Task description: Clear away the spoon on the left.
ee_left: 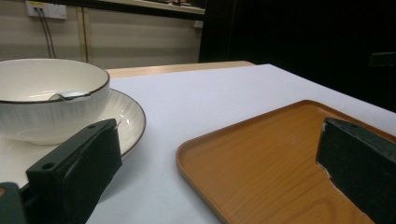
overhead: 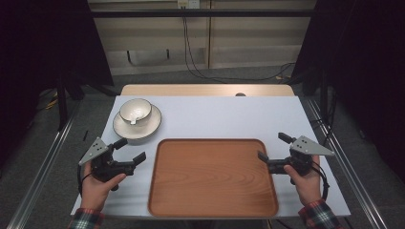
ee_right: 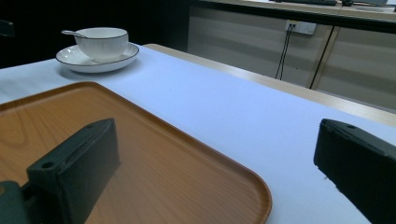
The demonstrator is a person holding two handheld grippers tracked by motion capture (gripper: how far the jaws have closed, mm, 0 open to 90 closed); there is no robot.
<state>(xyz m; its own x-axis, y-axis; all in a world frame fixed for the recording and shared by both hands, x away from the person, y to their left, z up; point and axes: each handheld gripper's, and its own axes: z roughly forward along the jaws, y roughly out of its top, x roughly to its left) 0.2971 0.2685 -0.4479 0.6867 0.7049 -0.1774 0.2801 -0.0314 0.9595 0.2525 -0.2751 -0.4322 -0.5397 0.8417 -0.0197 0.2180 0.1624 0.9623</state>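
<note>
Both tongs, left tongs (overhead: 131, 151) and right tongs (overhead: 273, 147), are released and empty, so bowl (overhead: 135, 110) and plate (overhead: 125, 131) probably wait untouched beside the tray (overhead: 210, 210).

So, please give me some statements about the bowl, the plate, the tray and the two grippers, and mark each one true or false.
1. The bowl stands on the plate. True.
2. A spoon lies on the wooden tray. False: the spoon rests in the bowl, and the tray holds nothing.
3. The left gripper holds the plate's rim. False: its jaws are open and apart from the plate.
4. The right gripper is open, with nothing between its jaws. True.
5. The plate sits on the tray. False: it sits on the white table, beyond the tray's left corner.
</note>
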